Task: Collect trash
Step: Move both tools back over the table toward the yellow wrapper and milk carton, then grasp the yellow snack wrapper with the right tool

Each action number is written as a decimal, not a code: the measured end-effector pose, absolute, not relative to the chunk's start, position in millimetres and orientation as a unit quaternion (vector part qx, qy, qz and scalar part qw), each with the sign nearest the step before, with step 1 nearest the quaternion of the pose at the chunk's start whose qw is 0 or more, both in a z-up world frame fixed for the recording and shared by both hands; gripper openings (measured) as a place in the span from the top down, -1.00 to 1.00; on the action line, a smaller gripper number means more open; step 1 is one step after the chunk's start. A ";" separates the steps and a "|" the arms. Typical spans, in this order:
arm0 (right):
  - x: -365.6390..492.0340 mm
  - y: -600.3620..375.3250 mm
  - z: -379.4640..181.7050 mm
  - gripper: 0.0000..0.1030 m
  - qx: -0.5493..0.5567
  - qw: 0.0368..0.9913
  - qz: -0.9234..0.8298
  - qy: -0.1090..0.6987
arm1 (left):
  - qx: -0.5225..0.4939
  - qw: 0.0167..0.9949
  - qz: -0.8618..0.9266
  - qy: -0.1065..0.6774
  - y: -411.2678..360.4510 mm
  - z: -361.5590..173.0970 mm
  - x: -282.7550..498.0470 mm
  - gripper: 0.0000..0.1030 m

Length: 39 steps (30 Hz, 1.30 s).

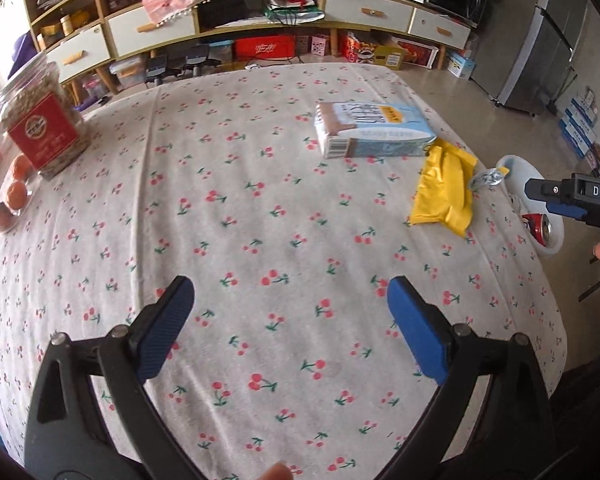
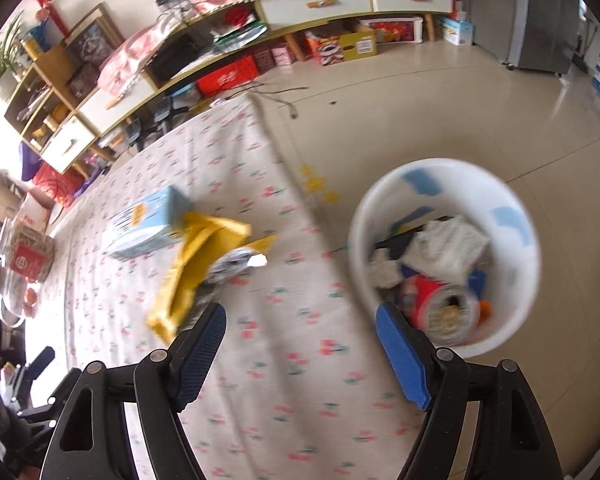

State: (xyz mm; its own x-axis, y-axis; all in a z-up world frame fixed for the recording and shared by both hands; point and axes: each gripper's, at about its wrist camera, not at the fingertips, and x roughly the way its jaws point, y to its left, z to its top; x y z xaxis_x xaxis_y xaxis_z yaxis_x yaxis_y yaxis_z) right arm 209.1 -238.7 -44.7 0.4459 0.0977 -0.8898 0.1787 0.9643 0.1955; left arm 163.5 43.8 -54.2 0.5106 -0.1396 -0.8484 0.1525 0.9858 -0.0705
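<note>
A: Where are the two grippers?

B: In the left wrist view the left gripper [image 1: 290, 294] sits at the bottom of the frame, its blue fingers spread wide over the cherry-print tablecloth [image 1: 240, 208] with nothing between them. The right gripper [image 2: 300, 316] is likewise spread and empty, low in its own view, over the cloth's edge; that view is blurred.

A: And the trash?

B: A yellow wrapper [image 1: 444, 190] lies right of centre in the left view, with a crumpled silver wrapper [image 1: 487, 178] touching its right side. Just above them lies a light blue carton [image 1: 374, 130] on its side, its lower right corner meeting the yellow wrapper.

A: The bin?

B: The white bin [image 2: 512, 200] fills the right half of the right wrist view, on the floor beside the table. Inside are a red can [image 2: 436, 298], white crumpled paper [image 2: 446, 250] and other scraps I cannot make out.

A: Anything else?

B: A jar with a red label [image 1: 46, 120] stands at the left edge of the left view, with oranges [image 1: 16, 194] just below it
</note>
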 end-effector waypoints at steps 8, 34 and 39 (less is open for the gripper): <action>233.7 -186.5 -60.3 -0.54 0.110 0.833 -0.004 0.542 | -0.025 0.862 -0.050 0.504 86.8 -66.2 149.9 -0.88; 259.2 -162.3 -92.7 0.11 0.070 0.835 -0.010 0.546 | -0.032 0.869 -0.068 0.488 83.6 -53.3 151.5 -0.88; 247.5 -183.1 -87.5 0.41 0.105 0.824 0.030 0.556 | -0.008 0.867 -0.089 0.491 63.1 -48.8 168.2 -0.88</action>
State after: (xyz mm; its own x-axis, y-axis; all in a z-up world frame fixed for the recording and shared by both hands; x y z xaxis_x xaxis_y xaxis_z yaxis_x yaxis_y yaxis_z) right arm 247.5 -183.1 -87.5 0.3809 0.1663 -0.9095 0.0677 0.9760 0.2069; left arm 168.2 63.1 -48.8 0.5029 -0.1623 -0.8490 0.1463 0.9840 -0.1015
